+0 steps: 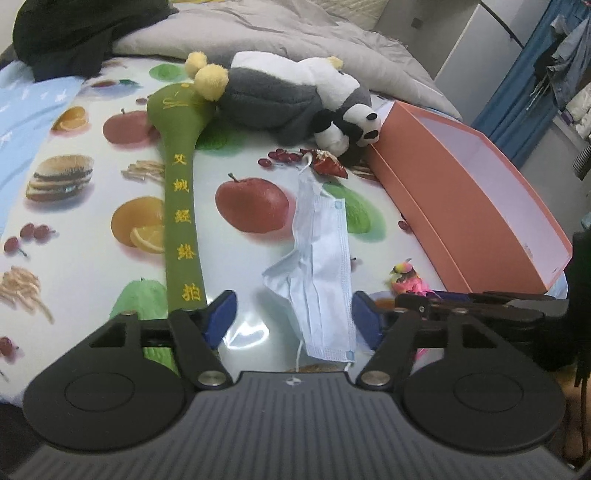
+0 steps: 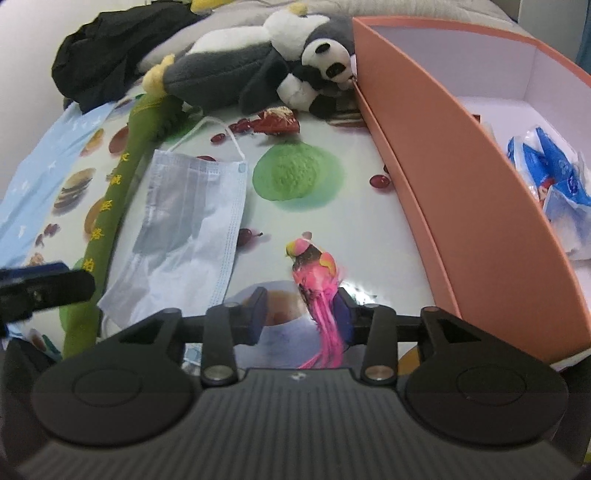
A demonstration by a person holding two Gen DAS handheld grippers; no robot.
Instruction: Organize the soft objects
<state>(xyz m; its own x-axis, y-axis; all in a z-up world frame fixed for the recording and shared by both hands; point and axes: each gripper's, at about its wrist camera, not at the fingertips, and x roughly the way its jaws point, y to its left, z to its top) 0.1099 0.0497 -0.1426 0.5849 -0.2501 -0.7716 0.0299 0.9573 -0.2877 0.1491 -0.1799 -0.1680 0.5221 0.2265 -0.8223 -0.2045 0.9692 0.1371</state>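
A pale blue face mask [image 1: 321,258] lies flat on the fruit-print tablecloth [image 1: 240,147]. My left gripper [image 1: 293,323] stands open around its near end, and the mask runs close to the right finger. A small pink feather bird [image 2: 314,269] lies to the mask's right. My right gripper [image 2: 301,317] is open, the bird's tail lying between its fingers beside the right pad. A long green padded stick [image 1: 181,206], a grey and white penguin plush [image 1: 273,92] and a small panda plush [image 1: 351,129] lie further back.
An orange box [image 2: 461,184] with tall walls stands at the right and holds blue tissue packs [image 2: 554,173]. Black clothing [image 1: 74,33] and a grey duvet [image 1: 295,33] lie behind the plush toys. The two grippers are side by side, close together.
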